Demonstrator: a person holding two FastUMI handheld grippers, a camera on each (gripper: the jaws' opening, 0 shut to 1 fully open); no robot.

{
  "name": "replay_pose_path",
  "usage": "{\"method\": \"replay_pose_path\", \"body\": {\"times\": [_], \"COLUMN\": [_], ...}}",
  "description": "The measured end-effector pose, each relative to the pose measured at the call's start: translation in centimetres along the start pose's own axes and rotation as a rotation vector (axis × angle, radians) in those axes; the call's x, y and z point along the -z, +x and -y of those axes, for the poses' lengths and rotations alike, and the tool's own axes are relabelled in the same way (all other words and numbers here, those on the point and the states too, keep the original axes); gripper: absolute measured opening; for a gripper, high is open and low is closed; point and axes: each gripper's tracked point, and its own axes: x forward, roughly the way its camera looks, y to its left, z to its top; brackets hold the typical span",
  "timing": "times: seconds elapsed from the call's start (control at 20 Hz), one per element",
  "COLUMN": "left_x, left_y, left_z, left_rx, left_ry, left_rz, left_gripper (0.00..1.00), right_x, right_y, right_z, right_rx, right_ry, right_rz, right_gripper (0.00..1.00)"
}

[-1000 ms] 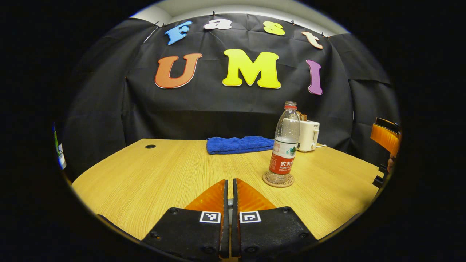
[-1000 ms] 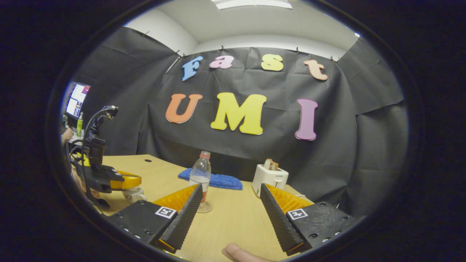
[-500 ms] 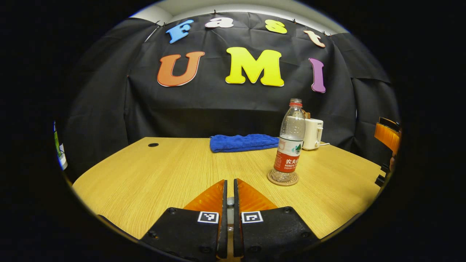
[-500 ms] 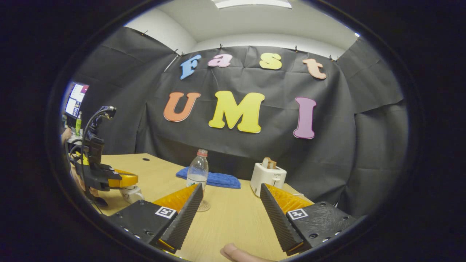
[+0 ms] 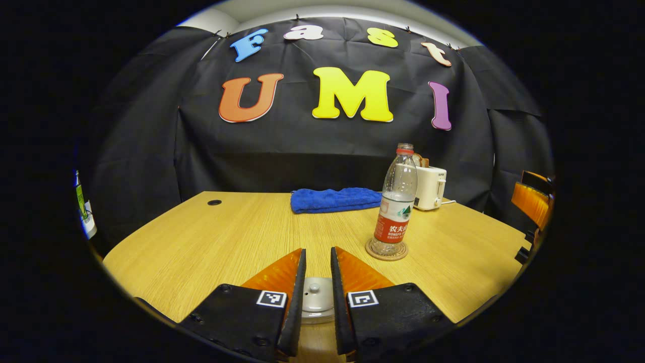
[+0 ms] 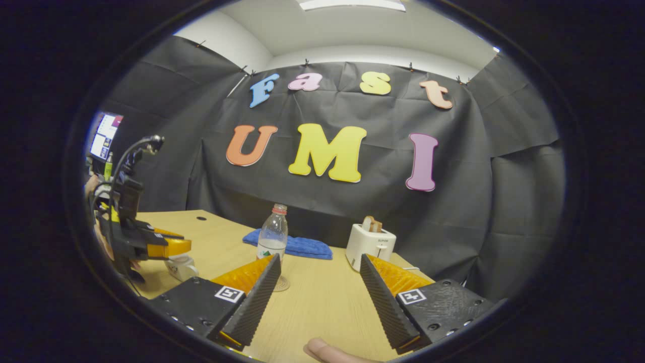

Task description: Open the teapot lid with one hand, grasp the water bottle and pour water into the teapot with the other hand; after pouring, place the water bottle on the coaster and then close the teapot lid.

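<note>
A clear water bottle [image 5: 398,201] with a red label stands upright on a round coaster [image 5: 386,250] on the wooden table [image 5: 211,242]. My left gripper [image 5: 317,252] is open, its fingers a little apart on either side of the pale teapot lid [image 5: 315,298] and its small knob, not pressing on it. In the right gripper view the left gripper [image 6: 171,247] hovers just over the white teapot [image 6: 179,265]. My right gripper [image 6: 320,258] stands wide open above the table, with the bottle [image 6: 272,234] beyond its left finger.
A folded blue towel [image 5: 335,198] lies at the back of the table, a white toaster [image 5: 430,187] with toast in it to its right. A cable hole [image 5: 214,202] sits at the far left. A thumb [image 6: 322,350] shows below the right gripper.
My left gripper has gone from shut to slightly open, and the teapot lid now shows between its fingers. The right gripper has barely moved.
</note>
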Motion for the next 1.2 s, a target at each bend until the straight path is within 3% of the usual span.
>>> {"method": "replay_pose_path", "body": {"times": [0.25, 0.35, 0.4, 0.55, 0.6, 0.65, 0.7, 0.75, 1.2], "left_x": [-4.8, -5.8, -6.2, -7.0, -7.6, -8.3, -9.0, -9.6, -11.2], "left_y": [-4.4, -6.4, -7.4, -9.8, -10.7, -11.6, -12.5, -13.3, -16.1], "left_z": [1.6, 1.8, 1.7, 2.1, 2.5, 2.7, 2.8, 2.8, 4.2], "left_rx": [0.006, -0.011, -0.027, -0.055, -0.053, -0.054, -0.060, -0.067, -0.058], "left_ry": [0.045, 0.081, 0.091, 0.061, 0.046, 0.040, 0.034, 0.030, 0.039], "left_rz": [0.069, 0.064, 0.060, 0.049, 0.055, 0.072, 0.091, 0.108, 0.180], "left_gripper": [0.46, 0.55, 0.65, 0.67, 0.79, 0.88, 0.92, 0.92, 0.92], "right_x": [-1.5, -3.1, -3.6, -5.2, -5.8, -6.5, -7.0, -7.4, -6.0], "right_y": [-1.6, -3.1, -3.8, -5.9, -6.6, -7.3, -7.8, -8.5, -8.4], "right_z": [1.2, 1.6, 2.1, 2.2, 2.2, 2.3, 2.2, 2.1, 2.3], "right_rx": [0.031, 0.041, 0.050, 0.045, 0.043, 0.045, 0.046, 0.048, 0.051], "right_ry": [0.028, 0.050, 0.052, 0.043, 0.043, 0.047, 0.051, 0.053, 0.064], "right_rz": [-0.029, -0.018, -0.016, -0.018, -0.010, 0.003, 0.016, 0.022, -0.036], "right_gripper": [0.95, 0.98, 0.98, 0.98, 0.95, 0.98, 0.98, 0.95, 0.98]}}
